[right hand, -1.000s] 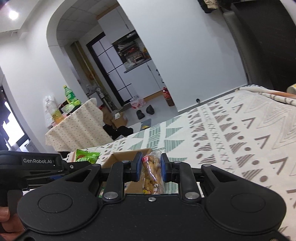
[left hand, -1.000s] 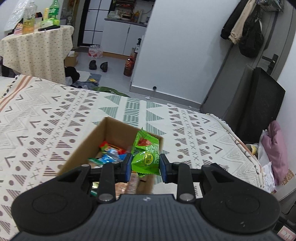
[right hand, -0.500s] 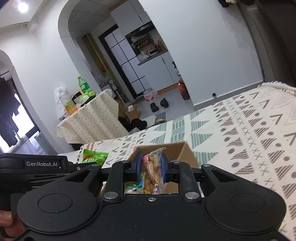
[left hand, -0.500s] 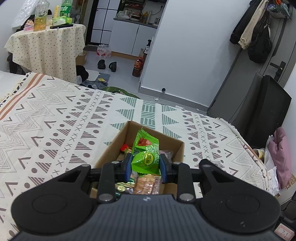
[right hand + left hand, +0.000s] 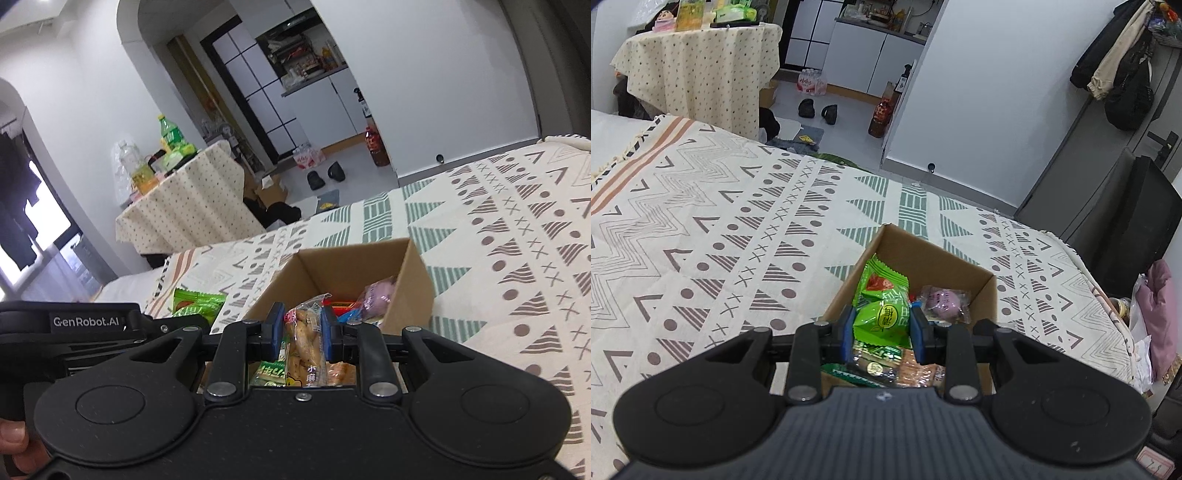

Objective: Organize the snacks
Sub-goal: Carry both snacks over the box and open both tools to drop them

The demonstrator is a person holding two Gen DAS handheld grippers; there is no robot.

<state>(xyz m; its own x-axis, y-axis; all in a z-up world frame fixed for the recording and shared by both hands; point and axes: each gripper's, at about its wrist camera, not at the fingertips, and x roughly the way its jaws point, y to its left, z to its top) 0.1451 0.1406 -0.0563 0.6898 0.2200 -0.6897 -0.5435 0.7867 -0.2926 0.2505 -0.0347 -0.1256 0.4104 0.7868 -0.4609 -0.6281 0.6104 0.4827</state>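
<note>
Left claw: my left gripper (image 5: pixel 882 328) is clenched on a green snack packet (image 5: pixel 882 310), blue pads pressing both its sides, poised over the near end of the cardboard box (image 5: pixel 934 254).

Right claw: my right gripper (image 5: pixel 302 332) is clamped on a clear bag of golden twisted snacks (image 5: pixel 306 339), held upright just over the near edge of the same box.

Box: it sits on the patterned bedspread (image 5: pixel 713 236), toward the bed's right side, open-topped and already part filled; a pink-purple wrapped sweet (image 5: pixel 943 299) lies against its far right wall, with other packets beneath my claws.

Step in hand: as I judge it, dropping both packets into the box.

Doing it well: I should lower each packet below the rim before letting go, so neither slides out over the cardboard wall.

Spacing: my two claws are close side by side, so releasing one at a time seems safer.

Aim: the emptier far left corner of the box looks best for the green packet.

Risk: the tall clear bag could tip against the near wall and hang over it.
</note>
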